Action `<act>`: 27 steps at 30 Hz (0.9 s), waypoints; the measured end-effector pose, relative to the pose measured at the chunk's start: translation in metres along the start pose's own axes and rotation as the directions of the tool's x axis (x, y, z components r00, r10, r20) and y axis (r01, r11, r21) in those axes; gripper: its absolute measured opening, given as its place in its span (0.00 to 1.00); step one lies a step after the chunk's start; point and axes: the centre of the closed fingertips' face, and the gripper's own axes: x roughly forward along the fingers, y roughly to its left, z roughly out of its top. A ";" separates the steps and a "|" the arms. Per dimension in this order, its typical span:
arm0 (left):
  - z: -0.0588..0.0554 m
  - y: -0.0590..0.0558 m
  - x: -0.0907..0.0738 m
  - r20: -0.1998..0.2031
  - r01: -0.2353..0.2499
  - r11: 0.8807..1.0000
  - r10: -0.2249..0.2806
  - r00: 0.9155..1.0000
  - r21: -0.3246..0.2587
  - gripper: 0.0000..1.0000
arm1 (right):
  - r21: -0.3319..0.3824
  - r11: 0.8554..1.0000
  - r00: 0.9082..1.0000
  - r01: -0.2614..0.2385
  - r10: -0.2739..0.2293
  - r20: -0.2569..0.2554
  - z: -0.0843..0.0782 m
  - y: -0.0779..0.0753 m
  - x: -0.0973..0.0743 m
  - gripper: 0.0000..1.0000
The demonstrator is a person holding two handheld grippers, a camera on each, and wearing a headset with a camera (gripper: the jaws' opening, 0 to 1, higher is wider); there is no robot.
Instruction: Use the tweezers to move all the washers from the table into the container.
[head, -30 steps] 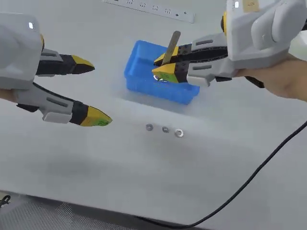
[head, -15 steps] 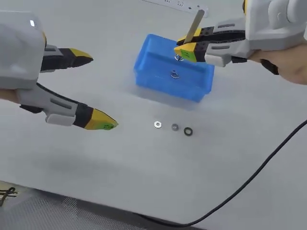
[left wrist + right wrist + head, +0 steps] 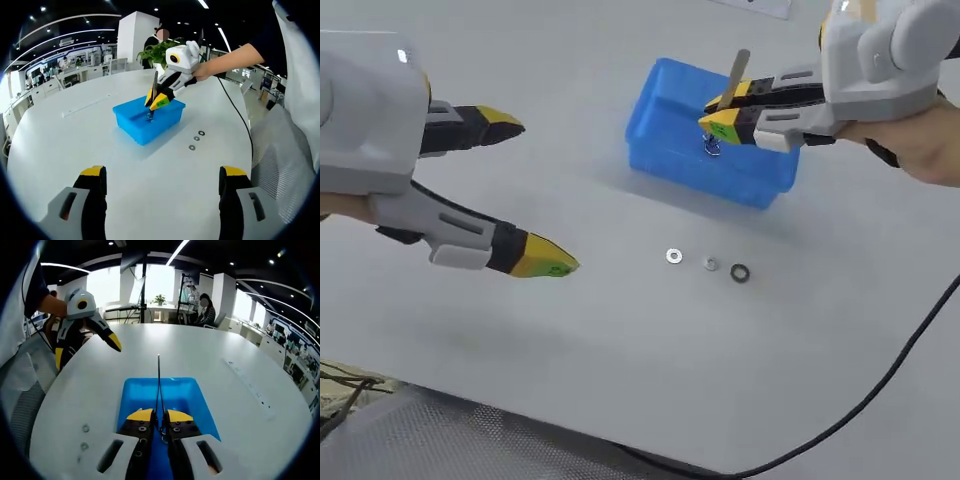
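Blue plastic marks the container (image 3: 665, 150) in the upper centre of the head view. The right gripper (image 3: 722, 118) is held over it, jaws clenched on the tweezers (image 3: 737, 72). The tweezers' tips are pointed down inside the container; whether a washer is pinched there cannot be told. Three washers (image 3: 709, 264) are lined up on the table (image 3: 620, 350) just below the container, apart from both grippers. The left gripper (image 3: 540, 197) is spread wide at the left, grasping nothing. A cable (image 3: 880, 365) is draped across the lower right.
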 end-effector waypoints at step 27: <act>-0.007 0.006 0.001 -0.023 0.000 1.000 0.000 1.000 -0.007 0.98 | 0.025 1.000 1.000 -0.004 0.004 0.008 -0.006 0.004 0.001 0.10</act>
